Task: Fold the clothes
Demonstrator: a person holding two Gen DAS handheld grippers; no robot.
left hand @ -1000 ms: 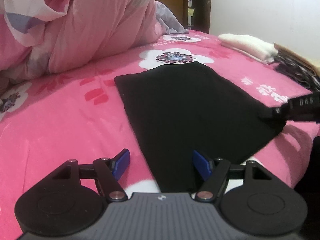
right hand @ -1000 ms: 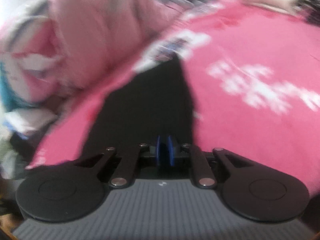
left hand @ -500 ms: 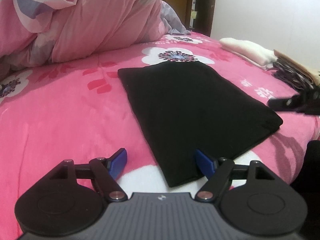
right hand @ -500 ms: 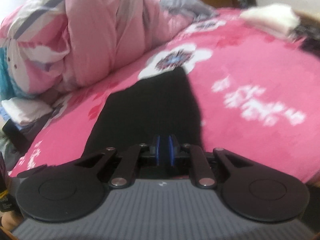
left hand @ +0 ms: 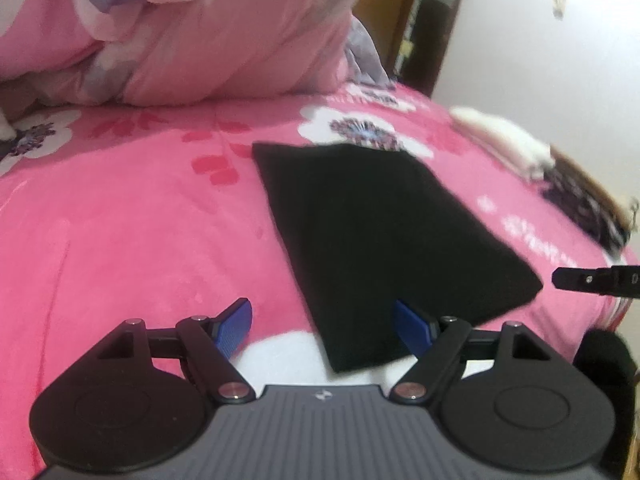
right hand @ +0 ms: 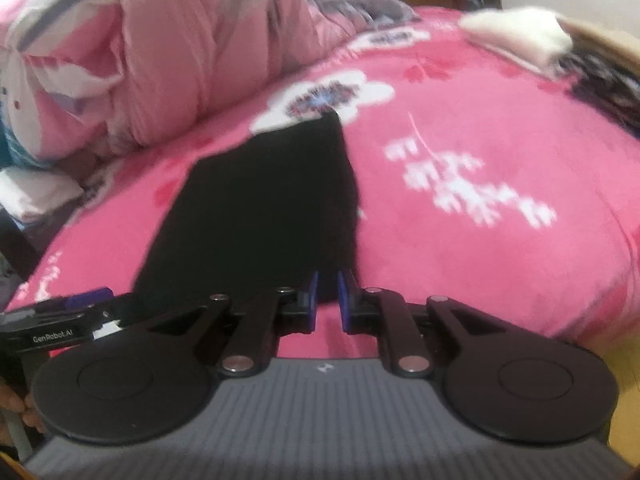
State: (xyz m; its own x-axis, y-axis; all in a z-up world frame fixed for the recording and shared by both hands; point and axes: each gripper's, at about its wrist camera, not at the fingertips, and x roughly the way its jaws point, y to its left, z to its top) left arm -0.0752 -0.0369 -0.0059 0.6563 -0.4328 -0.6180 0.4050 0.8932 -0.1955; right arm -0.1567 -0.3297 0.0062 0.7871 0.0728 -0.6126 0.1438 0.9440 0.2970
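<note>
A black garment [left hand: 380, 232] lies folded flat in a long rectangle on the pink flowered bedspread [left hand: 120, 220]. My left gripper [left hand: 322, 312] hangs open above its near corner, with nothing between the blue pads [left hand: 236, 328]. At the right edge of the left wrist view my right gripper [left hand: 592, 278] hovers just off the garment's right corner. In the right wrist view the garment [right hand: 264, 208] stretches away ahead. My right gripper [right hand: 327, 288] is all but shut, with a thin slit between its pads and no cloth in it. My left gripper [right hand: 68, 312] shows at the left there.
A bunched pink duvet [left hand: 200, 40] fills the far left of the bed. Folded white clothes [left hand: 504, 140] and a dark patterned pile [left hand: 584, 208] lie along the right edge by the wall. A doorway [left hand: 424, 28] stands behind.
The right gripper has come off the garment's right corner and drawn back. Both grippers have risen and pulled away a little. The garment stays flat.
</note>
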